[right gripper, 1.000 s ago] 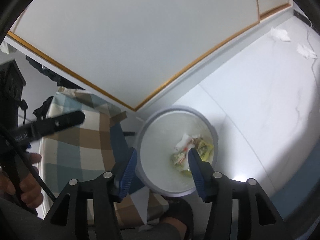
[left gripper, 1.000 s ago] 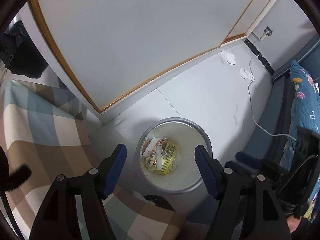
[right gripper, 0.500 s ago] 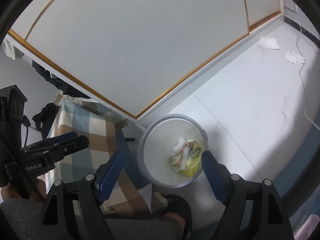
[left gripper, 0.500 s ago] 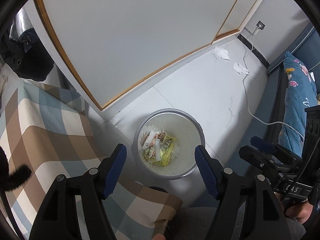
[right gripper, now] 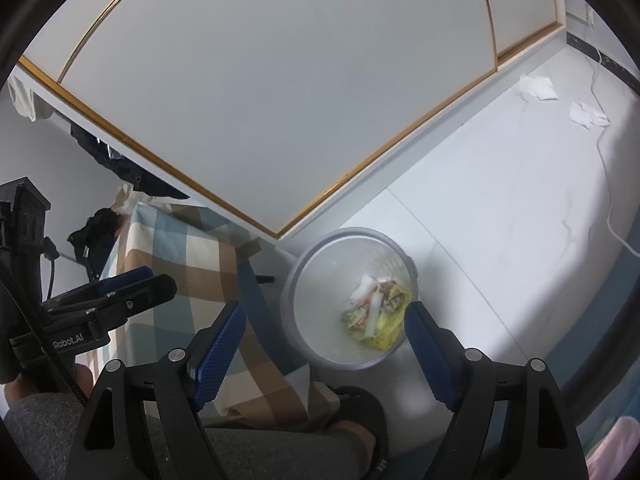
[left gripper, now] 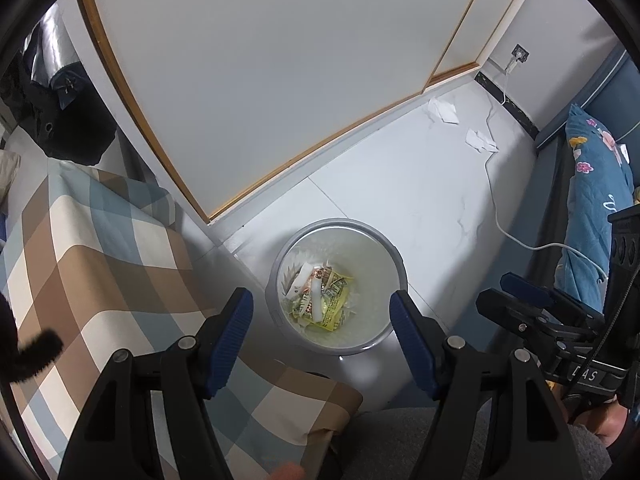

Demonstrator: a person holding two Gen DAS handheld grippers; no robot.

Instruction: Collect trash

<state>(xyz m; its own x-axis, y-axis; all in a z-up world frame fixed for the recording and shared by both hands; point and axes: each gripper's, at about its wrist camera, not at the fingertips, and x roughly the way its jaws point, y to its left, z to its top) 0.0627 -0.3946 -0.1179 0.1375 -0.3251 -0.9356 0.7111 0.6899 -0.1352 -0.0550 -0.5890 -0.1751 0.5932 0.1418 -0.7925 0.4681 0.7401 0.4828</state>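
Note:
A grey round bin [left gripper: 276, 272] stands on the white floor, with yellow and white wrappers [left gripper: 328, 304] in its bottom. My left gripper [left gripper: 320, 298] hangs high over the bin, open, with nothing between its blue pads. In the right wrist view the same bin [right gripper: 292, 280] and wrappers [right gripper: 380, 312] lie below my right gripper [right gripper: 324, 308], which is open wide and empty. Two crumpled white tissues [left gripper: 442, 110] [left gripper: 480, 140] lie on the floor near the far wall and show again as tissues [right gripper: 538, 86] [right gripper: 588, 114].
A plaid-covered bed [left gripper: 100, 260] borders the bin on the left. A white wardrobe door [left gripper: 280, 60] rises behind. A white cable [left gripper: 500, 208] runs from a wall socket [left gripper: 520, 54] past a blue floral pillow [left gripper: 600, 184]. A person's slippered foot [right gripper: 360, 420] rests beside the bin.
The right gripper's jaws have spread much wider. Both grippers have risen away from the bin, which looks smaller now. The left jaws kept their width.

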